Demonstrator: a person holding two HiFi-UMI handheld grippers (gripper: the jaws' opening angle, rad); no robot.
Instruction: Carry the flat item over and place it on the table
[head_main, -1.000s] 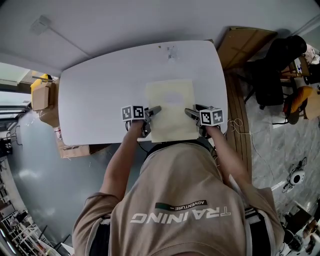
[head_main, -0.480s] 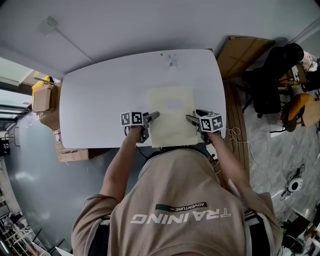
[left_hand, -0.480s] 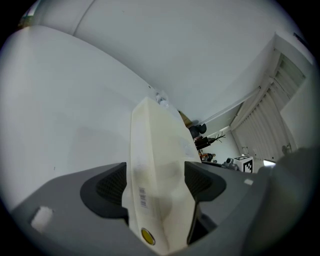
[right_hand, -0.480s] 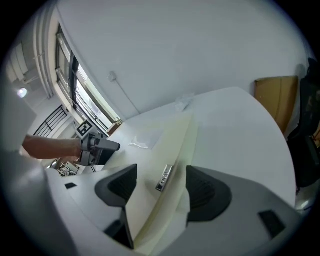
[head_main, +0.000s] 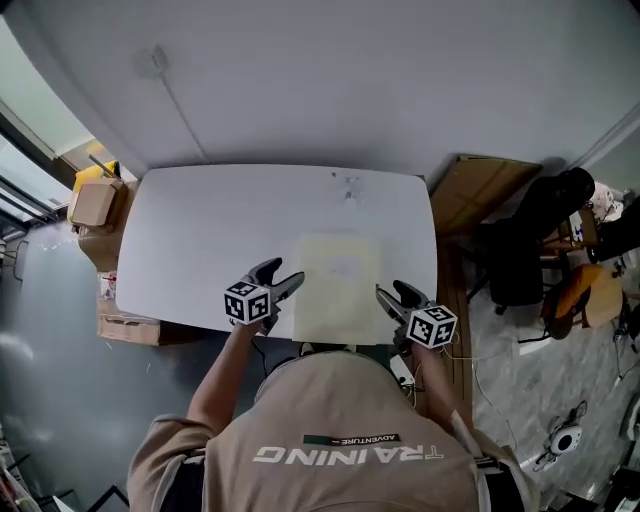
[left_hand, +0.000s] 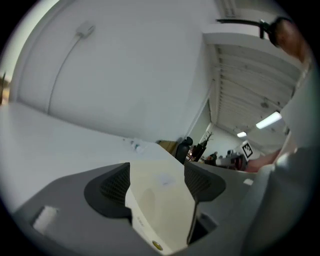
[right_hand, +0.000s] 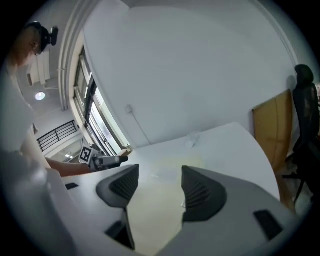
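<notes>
We count: one table (head_main: 200, 230), one sheet (head_main: 340, 285), two grippers, namely left gripper (head_main: 283, 275) and right gripper (head_main: 390, 291); two boxes (head_main: 95, 203); one chair (head_main: 530, 235).

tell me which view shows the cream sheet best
The head view: the cream sheet shows whole, flat on the table. The left and right gripper views each catch only a foreshortened part of it, framed between open jaws.

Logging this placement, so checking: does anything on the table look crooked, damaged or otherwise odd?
Nothing major. The flat item lies smooth and square on the table, reaching its near edge; overhang cannot be judged. A small mark sits near the far edge. Left claw and right claw are open.
</notes>
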